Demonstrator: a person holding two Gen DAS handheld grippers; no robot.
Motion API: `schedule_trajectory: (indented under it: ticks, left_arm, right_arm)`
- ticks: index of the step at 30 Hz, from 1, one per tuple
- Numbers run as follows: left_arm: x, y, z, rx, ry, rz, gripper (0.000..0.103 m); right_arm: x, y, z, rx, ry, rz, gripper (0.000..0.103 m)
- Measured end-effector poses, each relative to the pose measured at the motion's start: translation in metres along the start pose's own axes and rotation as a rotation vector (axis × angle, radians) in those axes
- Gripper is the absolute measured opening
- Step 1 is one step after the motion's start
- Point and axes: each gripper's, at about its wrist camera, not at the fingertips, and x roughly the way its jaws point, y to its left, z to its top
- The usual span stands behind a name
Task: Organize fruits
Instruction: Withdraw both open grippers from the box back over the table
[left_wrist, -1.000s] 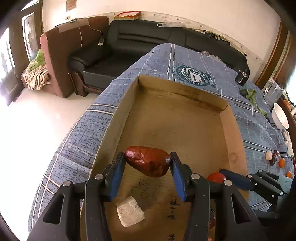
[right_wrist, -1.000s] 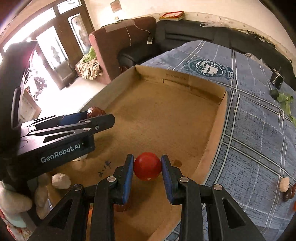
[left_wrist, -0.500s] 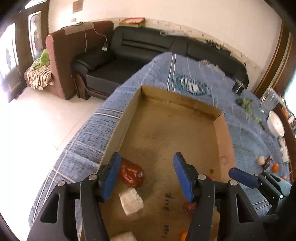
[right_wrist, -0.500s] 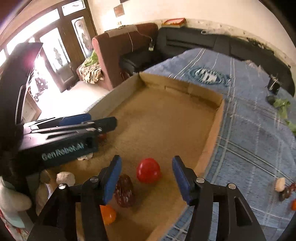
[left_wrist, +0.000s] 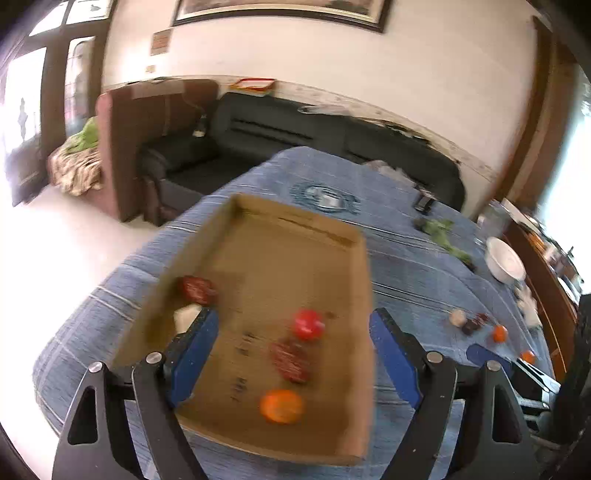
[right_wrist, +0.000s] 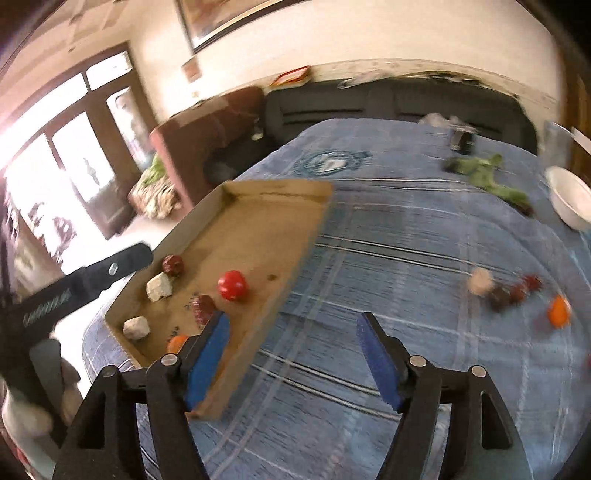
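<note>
Fruits sorted into a cardboard tray and fruits awaiting collection. Inside the tray lie a red round fruit, a dark red date-like fruit and an orange fruit, grouped ahead of and between the fingers of the left gripper; a second dark red fruit and a pale lump sit just beyond its left finger, against the tray's left wall. In the right wrist view a further pale lump rests near the tray's near corner. The grouping suggests that like items are being gathered along separate sides of the tray.

Both grippers are empty, with fingers spread wide. The right gripper hovers over the blue plaid cloth on the tabletop, its left finger overlapping the tray's right wall in the view. Beyond and to the right of its right finger, well apart, a loose cluster remains on the cloth: a pale round fruit, several small dark red fruits and an orange one. By its position, the right gripper is probably headed for this cluster next.

Farther off stand a white bowl and green leaves. Motion blur hides finer detail.
</note>
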Motion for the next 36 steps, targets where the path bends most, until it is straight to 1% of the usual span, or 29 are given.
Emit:
schedule_trajectory:
  ticks: [3, 6, 9, 12, 21, 36]
  left_arm:
    - [-0.002, -0.024, -0.007, 0.051, 0.005, -0.015, 0.083]
    - [-0.003, -0.046, -0.014, 0.112, 0.003, 0.005, 0.084]
    - [-0.003, -0.064, -0.021, 0.162, -0.001, 0.039, 0.083]
    - [0.0, -0.073, -0.025, 0.187, 0.006, 0.053, 0.083]
    - [0.006, -0.085, -0.031, 0.234, 0.022, 0.08, 0.083]
    - [0.022, -0.094, -0.037, 0.266, 0.061, 0.111, 0.083]
  right_arm:
    - [-0.014, -0.015, -0.007, 0.029, -0.03, -0.055, 0.082]
    - [-0.024, -0.029, -0.014, 0.05, -0.041, -0.095, 0.082]
    - [-0.03, -0.042, -0.021, 0.089, -0.044, -0.1, 0.083]
    - [-0.032, -0.052, -0.024, 0.114, -0.04, -0.103, 0.083]
    - [-0.039, -0.067, -0.034, 0.148, -0.045, -0.108, 0.085]
    - [-0.034, -0.084, -0.04, 0.177, -0.027, -0.106, 0.086]
